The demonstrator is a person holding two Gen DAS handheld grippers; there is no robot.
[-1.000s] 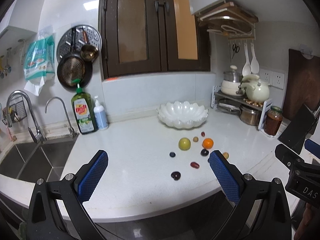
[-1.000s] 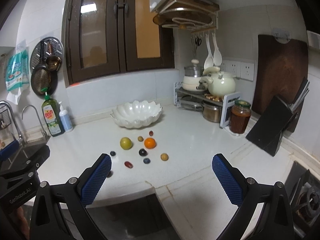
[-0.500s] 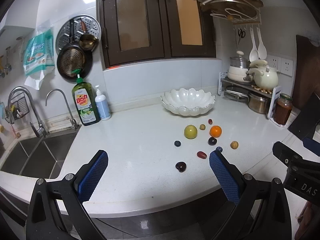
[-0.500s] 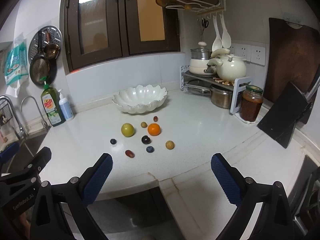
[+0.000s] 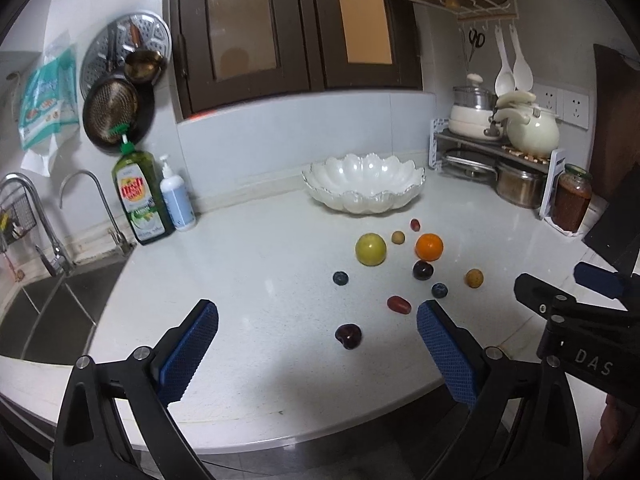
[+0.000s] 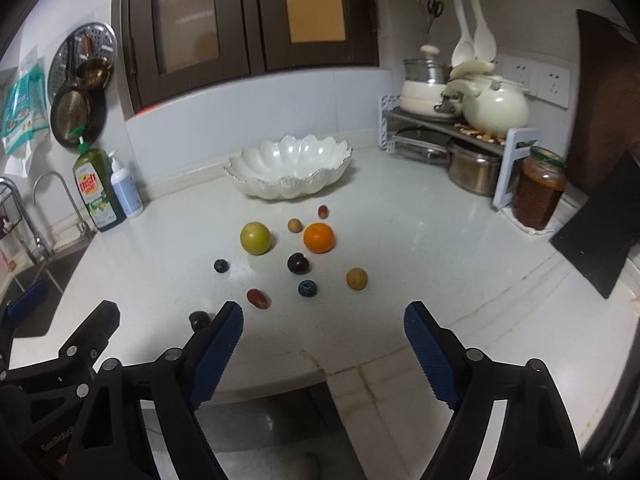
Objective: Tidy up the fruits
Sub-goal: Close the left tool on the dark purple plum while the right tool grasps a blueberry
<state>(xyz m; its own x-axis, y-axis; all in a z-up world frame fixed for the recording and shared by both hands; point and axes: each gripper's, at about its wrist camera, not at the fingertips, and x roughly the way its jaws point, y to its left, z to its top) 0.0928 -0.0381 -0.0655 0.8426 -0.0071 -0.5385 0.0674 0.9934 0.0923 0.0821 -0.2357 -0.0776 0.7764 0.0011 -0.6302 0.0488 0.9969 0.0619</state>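
Judging by the empty white bowl (image 6: pixel 289 174) and the fruits (image 6: pixel 298 254) all loose on the counter (image 6: pixel 420 240) before it, nothing is sorted yet: left gripper (image 5: pixel 318 346) gapes empty, right gripper (image 6: pixel 323 338), just narrowing, holds nothing.
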